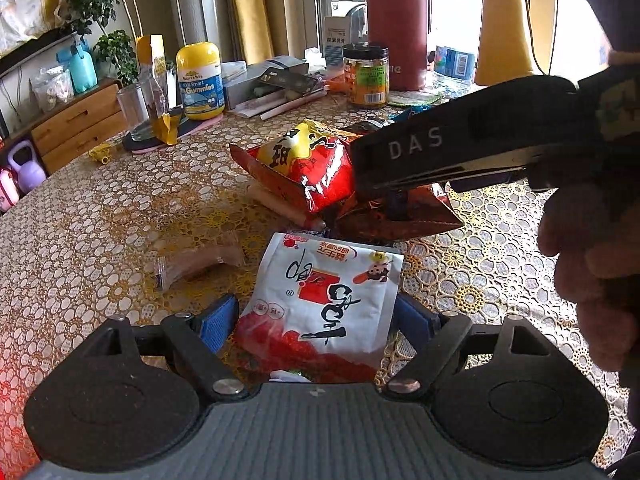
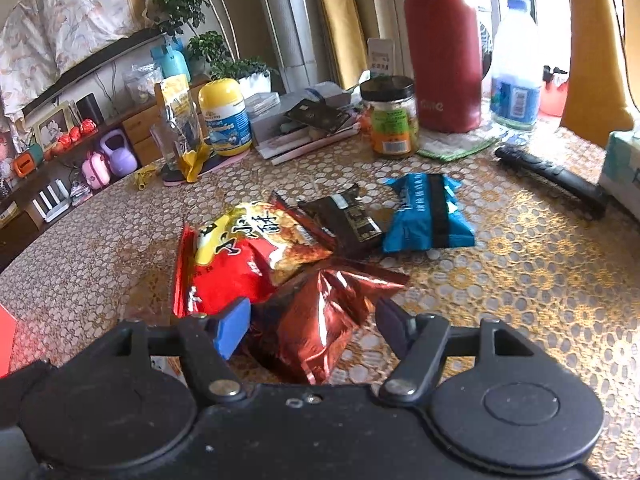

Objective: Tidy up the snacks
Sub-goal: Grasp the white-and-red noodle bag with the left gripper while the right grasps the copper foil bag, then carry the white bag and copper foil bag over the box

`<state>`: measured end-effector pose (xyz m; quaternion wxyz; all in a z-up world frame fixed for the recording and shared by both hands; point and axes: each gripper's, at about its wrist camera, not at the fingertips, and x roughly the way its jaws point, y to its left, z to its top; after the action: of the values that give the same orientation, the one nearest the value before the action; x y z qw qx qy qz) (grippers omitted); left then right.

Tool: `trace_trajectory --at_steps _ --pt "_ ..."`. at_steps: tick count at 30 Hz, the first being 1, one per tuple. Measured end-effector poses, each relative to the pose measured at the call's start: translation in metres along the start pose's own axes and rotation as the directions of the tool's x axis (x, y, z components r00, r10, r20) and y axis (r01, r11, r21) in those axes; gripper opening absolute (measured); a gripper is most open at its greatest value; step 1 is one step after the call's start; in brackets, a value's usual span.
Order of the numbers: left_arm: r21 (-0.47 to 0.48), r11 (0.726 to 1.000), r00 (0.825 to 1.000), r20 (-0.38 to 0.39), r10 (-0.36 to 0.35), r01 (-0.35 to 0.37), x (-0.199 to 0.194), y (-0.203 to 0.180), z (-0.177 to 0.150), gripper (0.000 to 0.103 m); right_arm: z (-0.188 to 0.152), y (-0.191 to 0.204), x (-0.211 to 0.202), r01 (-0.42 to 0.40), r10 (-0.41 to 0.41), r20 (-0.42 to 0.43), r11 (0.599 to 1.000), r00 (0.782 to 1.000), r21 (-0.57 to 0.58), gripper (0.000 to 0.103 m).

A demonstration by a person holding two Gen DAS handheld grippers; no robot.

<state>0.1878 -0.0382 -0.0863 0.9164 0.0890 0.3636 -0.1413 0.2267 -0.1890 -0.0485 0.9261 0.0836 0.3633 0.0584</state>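
Observation:
In the left wrist view a white snack packet (image 1: 320, 300) with red print lies flat on the patterned tablecloth (image 1: 80, 220). My left gripper (image 1: 318, 320) is open around it, and a gap shows beside the left pad. A dark red foil bag (image 2: 320, 320) rests on the cloth between the fingers of my right gripper (image 2: 314, 326), which is open and not pressing on it. From the left wrist view that right gripper (image 1: 394, 206) hangs over the foil bag (image 1: 400, 220), held by a person's hand (image 1: 592, 260). A red and yellow snack bag (image 2: 240, 256) leans against the foil bag.
A dark brown packet (image 2: 348, 220) and a blue packet (image 2: 424, 216) lie behind the bags. A sausage stick (image 1: 284, 206) and a clear-wrapped snack (image 1: 200, 260) lie to the left. At the back stand a gummies bottle (image 1: 200, 80), a jar (image 1: 366, 76) and a red flask (image 1: 396, 24).

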Motion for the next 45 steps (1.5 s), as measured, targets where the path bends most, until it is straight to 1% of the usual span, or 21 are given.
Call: trace_trajectory --at_steps 4,6,7,8,9,11,12,13,14,17,22,27,32,36,40,45 --pt "-0.022 1.000 1.000 -0.001 -0.004 0.004 0.000 0.001 -0.001 0.085 0.000 -0.001 0.006 0.007 -0.007 -0.016 1.000 1.000 0.023 0.082" --pt "-0.033 0.999 1.000 -0.002 -0.007 0.007 -0.001 0.002 -0.002 0.085 -0.001 -0.005 0.009 -0.012 0.013 -0.028 0.999 1.000 0.047 0.081" --pt "-0.040 0.999 1.000 -0.002 -0.010 0.010 -0.001 0.002 -0.002 0.084 -0.002 -0.007 0.011 -0.022 0.024 -0.033 0.998 0.999 0.060 0.079" --pt "-0.047 0.999 1.000 0.001 -0.011 0.011 -0.002 0.002 -0.003 0.082 -0.003 -0.009 0.012 -0.033 0.036 -0.039 0.997 0.999 0.071 0.074" --pt "-0.060 0.998 1.000 0.007 -0.001 0.002 -0.004 0.002 -0.004 0.079 -0.003 -0.011 0.011 -0.044 0.047 -0.042 0.996 0.998 0.080 0.072" --pt "-0.076 0.997 1.000 0.009 0.000 0.000 -0.006 0.002 -0.006 0.076 -0.004 -0.012 0.009 -0.058 0.061 -0.039 0.994 0.997 0.088 0.058" --pt "-0.081 0.997 1.000 0.010 0.001 -0.001 -0.007 0.003 -0.007 0.075 -0.005 -0.013 0.007 -0.060 0.063 -0.036 0.994 0.997 0.086 0.056" --pt "-0.086 0.996 1.000 0.009 0.001 0.000 -0.009 0.003 -0.007 0.075 -0.005 -0.013 0.006 -0.058 0.061 -0.033 0.995 0.998 0.086 0.051" --pt "-0.092 0.996 1.000 0.008 0.003 -0.002 -0.010 0.003 -0.008 0.074 -0.007 -0.014 0.004 -0.059 0.062 -0.029 0.994 0.998 0.088 0.049" --pt "-0.100 0.995 1.000 0.005 0.000 0.000 -0.016 0.003 -0.012 0.074 -0.012 -0.017 -0.003 -0.064 0.066 -0.021 0.993 0.998 0.098 0.047" --pt "-0.109 0.994 1.000 0.013 0.007 -0.006 -0.033 0.000 -0.022 0.073 -0.023 -0.022 -0.018 -0.065 0.066 -0.012 0.992 0.998 0.104 0.046" --pt "-0.124 0.992 0.999 0.043 0.018 -0.012 -0.061 -0.002 -0.030 0.073 -0.036 -0.024 -0.037 -0.070 0.071 -0.007 0.993 0.997 0.097 0.045" --pt "-0.156 0.988 0.997 0.067 0.029 -0.018 -0.091 0.001 -0.037 0.073 -0.050 -0.021 -0.056 -0.084 0.085 -0.005 0.995 0.996 0.062 0.044" --pt "-0.168 0.985 0.994 0.087 0.062 -0.047 -0.112 0.005 -0.040 0.073 -0.060 -0.021 -0.071 -0.096 0.097 -0.009 0.994 0.995 0.051 0.044" --pt "-0.198 0.977 0.987 0.127 0.099 -0.073 -0.139 0.012 -0.042 0.074 -0.062 -0.017 -0.085 -0.112 0.112 0.005 0.993 0.994 0.047 0.044" --pt "-0.242 0.964 0.969 0.185 0.161 -0.114 -0.178 0.028 -0.041 0.074 -0.056 0.000 -0.104 -0.162 0.162 0.043 0.987 0.986 0.010 0.044"
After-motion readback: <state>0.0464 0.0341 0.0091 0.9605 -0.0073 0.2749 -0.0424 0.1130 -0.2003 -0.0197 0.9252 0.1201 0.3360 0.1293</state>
